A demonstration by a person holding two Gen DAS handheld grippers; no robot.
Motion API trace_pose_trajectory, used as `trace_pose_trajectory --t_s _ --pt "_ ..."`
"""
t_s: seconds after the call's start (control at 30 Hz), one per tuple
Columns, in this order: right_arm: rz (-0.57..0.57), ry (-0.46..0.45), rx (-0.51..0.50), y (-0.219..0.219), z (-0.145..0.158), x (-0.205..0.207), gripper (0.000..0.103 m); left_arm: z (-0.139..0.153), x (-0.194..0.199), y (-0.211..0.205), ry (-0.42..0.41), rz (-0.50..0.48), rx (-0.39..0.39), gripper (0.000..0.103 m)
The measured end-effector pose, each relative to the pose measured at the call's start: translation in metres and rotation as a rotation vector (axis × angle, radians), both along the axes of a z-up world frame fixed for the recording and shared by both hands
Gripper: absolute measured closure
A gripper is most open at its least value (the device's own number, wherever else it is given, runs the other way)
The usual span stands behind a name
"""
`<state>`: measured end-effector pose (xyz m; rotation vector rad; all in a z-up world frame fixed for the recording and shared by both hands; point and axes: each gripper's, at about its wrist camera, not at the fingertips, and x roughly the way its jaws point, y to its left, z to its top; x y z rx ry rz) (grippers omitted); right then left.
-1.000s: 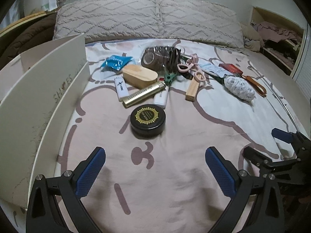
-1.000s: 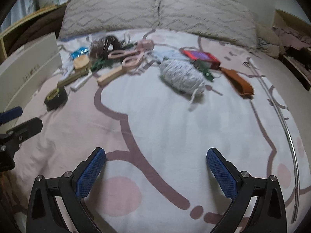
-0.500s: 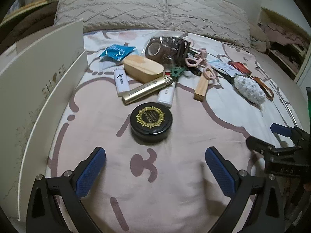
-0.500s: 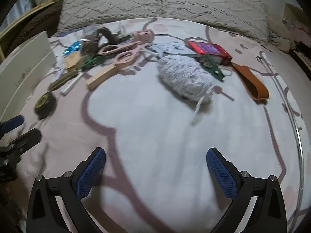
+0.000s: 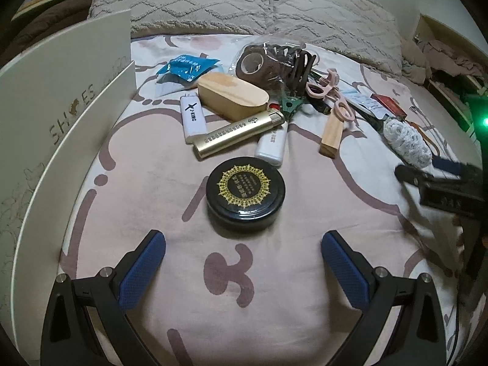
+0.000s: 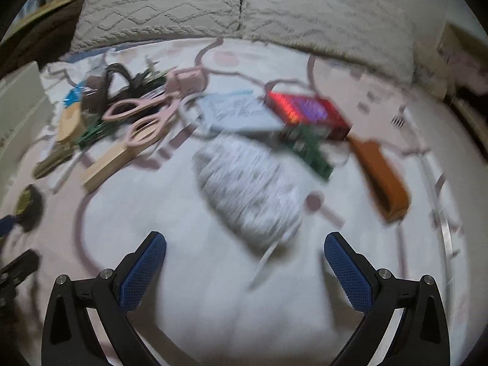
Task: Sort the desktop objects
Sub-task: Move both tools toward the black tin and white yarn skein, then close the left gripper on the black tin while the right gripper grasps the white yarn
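Note:
A heap of small objects lies on a bed sheet. In the left wrist view a black round tin (image 5: 245,193) sits just ahead of my open left gripper (image 5: 243,262). Behind it lie a gold lighter (image 5: 238,135), two white lighters (image 5: 192,117), a wooden case (image 5: 233,96), a blue packet (image 5: 184,68) and a brown tape roll (image 5: 254,64). In the blurred right wrist view my open right gripper (image 6: 244,263) is just short of a white yarn ball (image 6: 250,186). Pink scissors (image 6: 143,119), a wooden block (image 6: 106,166), a red box (image 6: 308,113) and an orange case (image 6: 382,175) lie beyond.
A white shoe box (image 5: 45,116) stands along the left side. Grey pillows (image 5: 244,3) line the far edge of the bed. A thin metal rod (image 6: 445,231) curves along the right. The other gripper (image 5: 439,180) shows at the right edge of the left wrist view.
Both grippers have moved forward over the bed. The black tin and the yarn ball now sit closer to the fingers. The right wrist view has become blurred from motion.

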<state>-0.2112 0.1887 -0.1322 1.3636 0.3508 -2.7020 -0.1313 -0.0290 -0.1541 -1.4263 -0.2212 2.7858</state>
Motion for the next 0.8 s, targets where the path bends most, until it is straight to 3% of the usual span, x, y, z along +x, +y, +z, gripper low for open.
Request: trace_pose_trajectory --t_s 0.13,0.43,0.8 --pt "-0.007 0.066 -0.013 0.005 0.005 -0.015 0.0 -0.003 0.0 0.0 -0.005 0.001 0.006 0.0" --pt "0.014 0.044 -0.093 0.01 -0.015 -0.02 0.0 -0.002 0.0 0.005 0.019 0.0 -0.031 0.0" --pt "0.015 0.019 -0.142 0.014 -0.019 -0.019 0.0 0.004 -0.002 -0.002 0.055 0.027 -0.023 0.025"
